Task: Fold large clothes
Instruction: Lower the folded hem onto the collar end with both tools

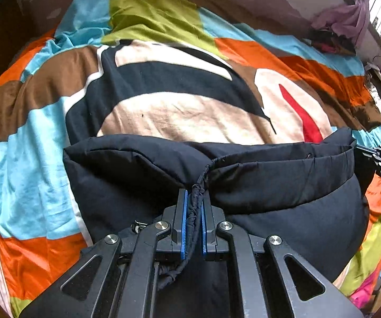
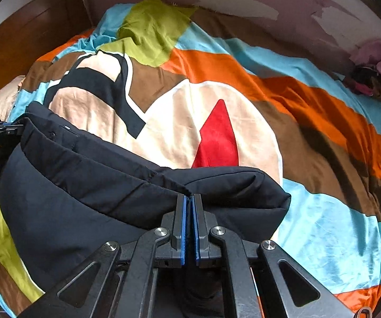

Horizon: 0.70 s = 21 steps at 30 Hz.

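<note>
One partly cut-off line of white lettering can be read in the right wrist view: "enRobot.AI", its beginning lost at the picture's left edge. It is printed on the black body of the left gripper (image 2: 10, 129), which is seen at the far left of that view. In the left wrist view, a few pale characters are carried on the body of the right gripper (image 1: 359, 149) at the right edge, but they are too small and blurred to be read.
</note>
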Tool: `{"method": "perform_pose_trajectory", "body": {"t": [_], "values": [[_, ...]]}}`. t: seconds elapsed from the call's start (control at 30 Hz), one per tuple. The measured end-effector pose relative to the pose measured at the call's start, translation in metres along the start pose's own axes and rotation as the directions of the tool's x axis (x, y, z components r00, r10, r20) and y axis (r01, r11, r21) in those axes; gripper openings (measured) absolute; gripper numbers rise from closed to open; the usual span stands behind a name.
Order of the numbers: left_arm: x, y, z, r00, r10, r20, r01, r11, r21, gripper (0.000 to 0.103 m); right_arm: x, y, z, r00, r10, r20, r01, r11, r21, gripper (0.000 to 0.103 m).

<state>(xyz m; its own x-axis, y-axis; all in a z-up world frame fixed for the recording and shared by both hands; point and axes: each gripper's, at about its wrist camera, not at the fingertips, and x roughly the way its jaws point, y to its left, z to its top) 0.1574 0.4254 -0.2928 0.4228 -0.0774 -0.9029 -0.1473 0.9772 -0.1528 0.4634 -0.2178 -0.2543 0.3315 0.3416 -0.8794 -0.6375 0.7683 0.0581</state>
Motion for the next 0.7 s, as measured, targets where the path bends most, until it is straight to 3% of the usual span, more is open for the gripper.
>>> {"method": "perform_pose_trajectory", "body": {"t": [0.3, 0.43, 0.6, 0.7], "values": [[0.016, -0.001, 0.005, 0.999, 0.041, -0.031, -0.041, 0.999, 0.014, 0.013, 0.025, -0.003, 0.008, 0.998, 0.008, -0.063, -0.007, 1.000, 0.016, 0.005], [0.013, 0.003, 0.009, 1.000, 0.011, -0.028, -0.011, 1.000, 0.004, 0.014, 0.029, -0.002, 0.010, 0.997, -0.002, -0.076, 0.003, 1.000, 0.011, 0.006], [-0.004, 0.005, 0.012, 0.998, 0.065, 0.020, -0.066, 0.996, 0.063, 0.036, 0.025, -0.008, 0.012, 0.998, 0.006, -0.064, -0.004, 0.999, 0.038, 0.011], [-0.013, 0.008, 0.015, 0.992, 0.117, 0.055, -0.121, 0.989, 0.088, 0.042, 0.019, -0.013, 0.012, 0.999, 0.005, -0.047, -0.002, 0.998, 0.060, 0.012]]}}
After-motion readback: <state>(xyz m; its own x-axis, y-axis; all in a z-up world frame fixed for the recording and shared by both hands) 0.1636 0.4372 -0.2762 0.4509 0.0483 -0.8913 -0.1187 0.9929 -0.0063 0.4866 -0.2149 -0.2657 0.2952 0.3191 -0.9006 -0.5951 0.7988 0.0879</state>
